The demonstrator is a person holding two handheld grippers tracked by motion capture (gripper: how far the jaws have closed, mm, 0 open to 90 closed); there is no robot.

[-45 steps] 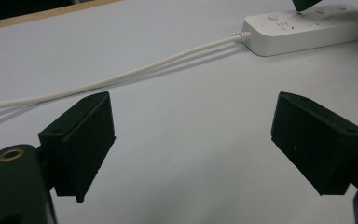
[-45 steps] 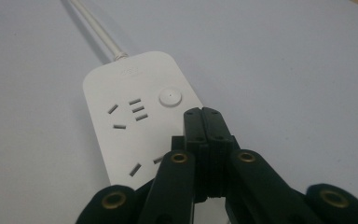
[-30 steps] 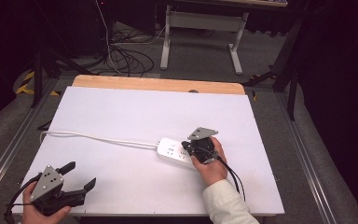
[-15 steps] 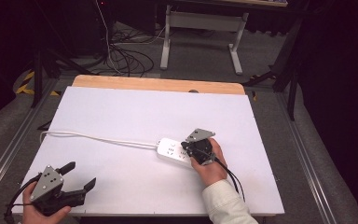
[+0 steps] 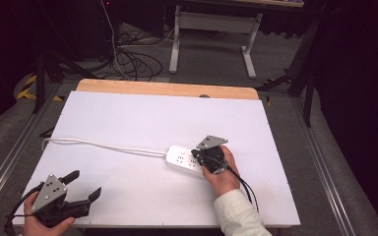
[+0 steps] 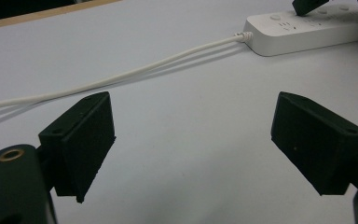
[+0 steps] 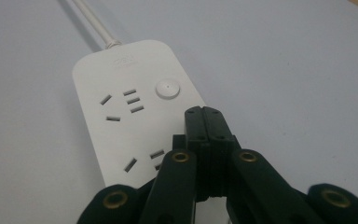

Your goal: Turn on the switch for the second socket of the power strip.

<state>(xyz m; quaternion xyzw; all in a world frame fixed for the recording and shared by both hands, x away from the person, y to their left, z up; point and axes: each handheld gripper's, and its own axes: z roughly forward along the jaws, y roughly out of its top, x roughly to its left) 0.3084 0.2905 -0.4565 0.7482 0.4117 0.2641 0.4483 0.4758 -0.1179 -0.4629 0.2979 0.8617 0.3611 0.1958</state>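
Note:
A white power strip [image 5: 183, 160] with a round button [image 7: 167, 88] lies on the white table, its white cable [image 5: 103, 146] running off to the left. My right gripper [image 5: 200, 156] is shut, jaws pressed together with nothing between them, tips just above the strip [image 7: 130, 116] beside the button. My left gripper [image 5: 86, 187] rests at the near left corner, open and empty. From the left gripper view the strip [image 6: 307, 28] and cable [image 6: 121, 77] lie ahead, and the far gripper's dark tips [image 6: 307, 5] touch or hover at the strip's top.
The white table surface [image 5: 142, 118] has a wooden strip along its far edge [image 5: 167, 89]. Beyond it on the floor lie tangled cables [image 5: 128, 59] and a white desk frame [image 5: 216, 29]. Metal rails run along both sides of the table.

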